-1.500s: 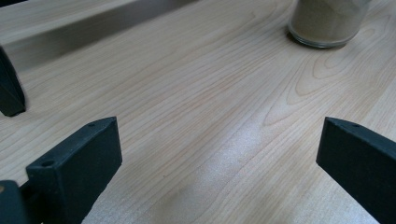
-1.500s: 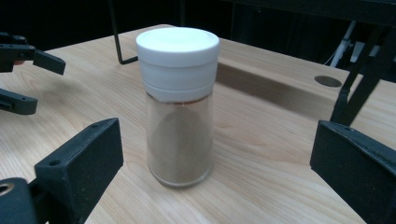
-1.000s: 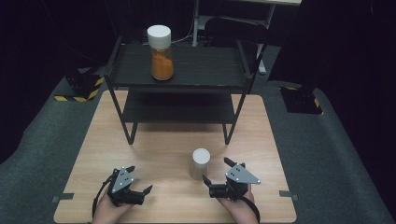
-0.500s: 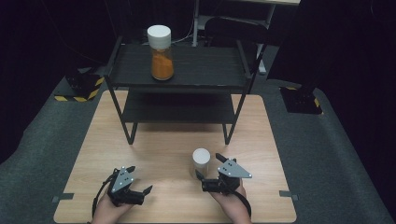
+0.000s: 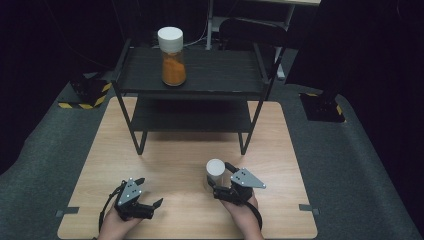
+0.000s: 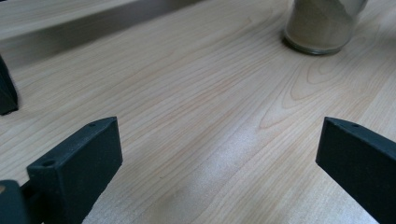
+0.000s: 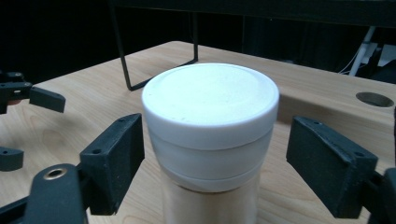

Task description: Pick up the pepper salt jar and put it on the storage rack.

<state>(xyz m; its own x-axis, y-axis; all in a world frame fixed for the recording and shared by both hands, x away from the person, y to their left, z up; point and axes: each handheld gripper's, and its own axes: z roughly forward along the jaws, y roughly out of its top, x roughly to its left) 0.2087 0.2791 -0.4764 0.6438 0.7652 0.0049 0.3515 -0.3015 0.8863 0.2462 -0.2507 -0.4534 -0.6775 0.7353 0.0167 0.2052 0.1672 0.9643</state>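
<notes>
On wooden table, your right gripper (image 7: 212,163) spread around white-lidded glass jar of pale powder (image 7: 210,140), no contact; uneven closing tips it. Left gripper (image 6: 219,163) spread, idle.

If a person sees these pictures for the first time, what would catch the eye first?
Probably the jar of orange powder with a white lid, alone on the black shelf's top level. Next, the white-lidded jar on the wooden table, standing between the open jaws of the right gripper.
</notes>
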